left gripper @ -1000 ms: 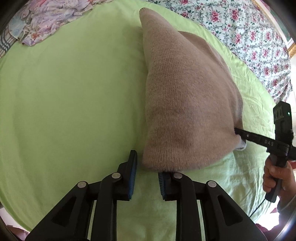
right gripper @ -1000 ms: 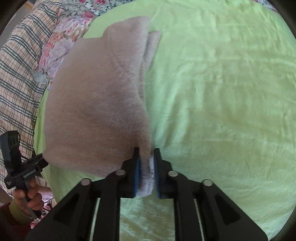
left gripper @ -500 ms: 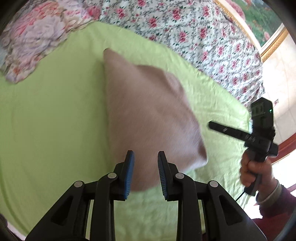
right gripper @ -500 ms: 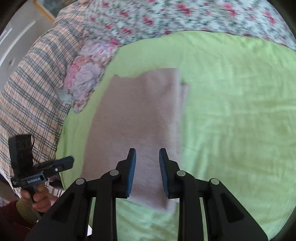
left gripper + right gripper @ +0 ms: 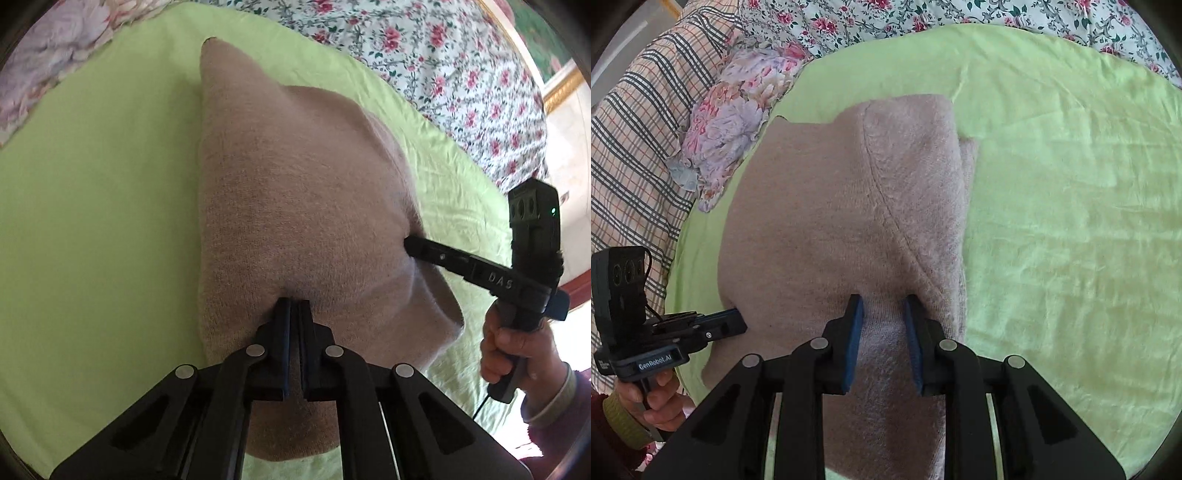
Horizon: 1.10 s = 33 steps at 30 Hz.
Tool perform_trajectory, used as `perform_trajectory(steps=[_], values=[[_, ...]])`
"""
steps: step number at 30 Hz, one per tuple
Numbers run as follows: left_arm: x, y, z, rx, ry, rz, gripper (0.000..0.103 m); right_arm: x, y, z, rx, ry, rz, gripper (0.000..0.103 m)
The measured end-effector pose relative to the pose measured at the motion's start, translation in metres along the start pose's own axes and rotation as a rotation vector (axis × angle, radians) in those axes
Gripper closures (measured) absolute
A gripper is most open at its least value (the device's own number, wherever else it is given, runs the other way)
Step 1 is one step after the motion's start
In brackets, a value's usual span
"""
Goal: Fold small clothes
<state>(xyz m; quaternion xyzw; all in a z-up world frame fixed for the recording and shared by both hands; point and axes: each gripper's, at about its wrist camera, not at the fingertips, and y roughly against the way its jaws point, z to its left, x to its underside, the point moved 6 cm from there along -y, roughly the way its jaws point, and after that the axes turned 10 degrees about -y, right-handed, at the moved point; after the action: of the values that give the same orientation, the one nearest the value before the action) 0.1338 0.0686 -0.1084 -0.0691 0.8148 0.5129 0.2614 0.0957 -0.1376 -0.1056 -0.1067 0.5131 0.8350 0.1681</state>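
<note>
A beige knit garment lies folded on a light green sheet. My left gripper is shut, pinching the fabric a little in from the garment's near edge. In the right wrist view the same garment shows a curved seam, and a second layer sticks out along its right side. The jaws of my right gripper are closing, and a thick bunch of the knit fills the gap between its blue pads. Each view shows the other gripper at the cloth's side: the right gripper and the left gripper, both hand-held.
White bedding with red flowers lies beyond the green sheet. A pink and lilac floral cloth is bunched at the garment's far left, beside a plaid cloth. A gilt frame shows at the top right.
Half a second ago both grippers hung open over the garment, holding nothing. Both have since come down onto its near part and closed on the knit.
</note>
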Motion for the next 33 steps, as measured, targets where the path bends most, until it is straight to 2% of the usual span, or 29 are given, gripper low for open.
perform_trajectory(steps=[4, 7, 10, 12, 14, 17, 26, 28, 31, 33], values=[[0.010, 0.024, -0.015, -0.024, -0.035, -0.027, 0.095, 0.023, 0.026, 0.009, -0.012, 0.035, -0.008, 0.076], [0.030, 0.035, -0.033, 0.001, -0.060, -0.038, 0.093, 0.054, 0.036, 0.010, -0.032, 0.077, 0.017, 0.076], [0.052, 0.025, -0.033, -0.023, -0.062, 0.007, 0.093, 0.081, 0.022, -0.013, 0.065, 0.067, 0.077, 0.076], [0.069, 0.012, -0.023, -0.026, -0.026, 0.041, 0.094, 0.083, 0.017, -0.022, 0.039, 0.029, 0.069, 0.077], [0.079, 0.007, -0.017, -0.023, -0.014, 0.037, 0.094, 0.082, 0.017, -0.023, 0.036, 0.014, 0.061, 0.077], [0.080, 0.009, -0.019, -0.047, -0.010, 0.031, 0.094, 0.081, 0.017, -0.018, 0.059, 0.041, 0.058, 0.076], [0.085, 0.012, -0.023, -0.073, -0.011, 0.041, 0.091, 0.081, 0.023, -0.024, 0.055, 0.003, 0.066, 0.076], [0.085, 0.014, -0.023, -0.073, -0.012, 0.045, 0.087, 0.082, 0.024, -0.023, 0.061, -0.004, 0.074, 0.076], [0.084, 0.025, -0.027, -0.068, -0.016, 0.043, 0.077, 0.077, 0.035, -0.019, 0.053, -0.018, 0.064, 0.076], [0.083, 0.035, -0.030, -0.071, -0.020, 0.029, 0.067, 0.067, 0.044, -0.015, 0.040, -0.021, 0.031, 0.076]])
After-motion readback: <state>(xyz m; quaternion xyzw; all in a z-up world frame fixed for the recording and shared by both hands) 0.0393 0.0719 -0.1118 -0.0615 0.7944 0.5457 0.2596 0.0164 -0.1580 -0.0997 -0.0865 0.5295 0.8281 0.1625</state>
